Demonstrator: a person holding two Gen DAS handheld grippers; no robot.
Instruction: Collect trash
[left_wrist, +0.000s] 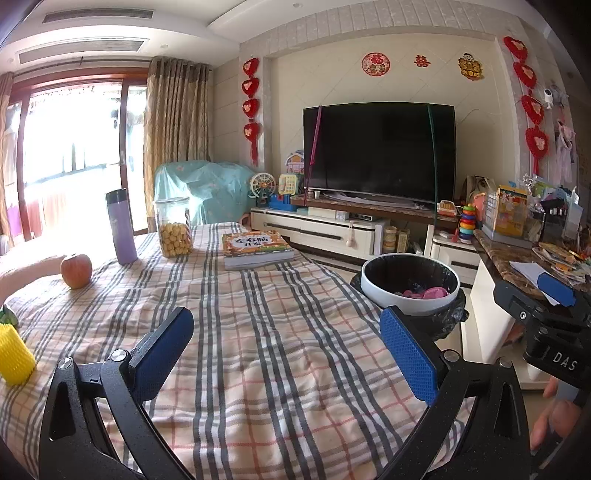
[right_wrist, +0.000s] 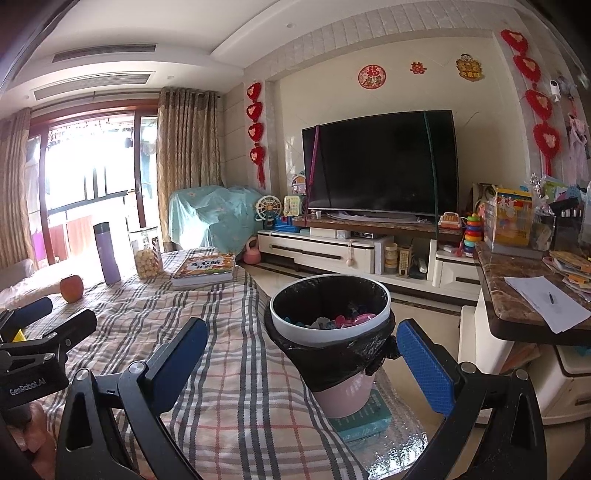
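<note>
Only the right wrist view shows the trash bin's (right_wrist: 330, 334) pink base standing on a teal box beside the plaid tabletop (right_wrist: 236, 369), with scraps inside its black liner. Only the left view shows a yellow spiky object (left_wrist: 14, 356). Both the left gripper (left_wrist: 286, 350) and right gripper (right_wrist: 301, 363) have fingers spread wide, empty, touching nothing.

Table (left_wrist: 280, 350) — apple (left_wrist: 76, 270), book (left_wrist: 256, 248), jar (left_wrist: 173, 227).
</note>
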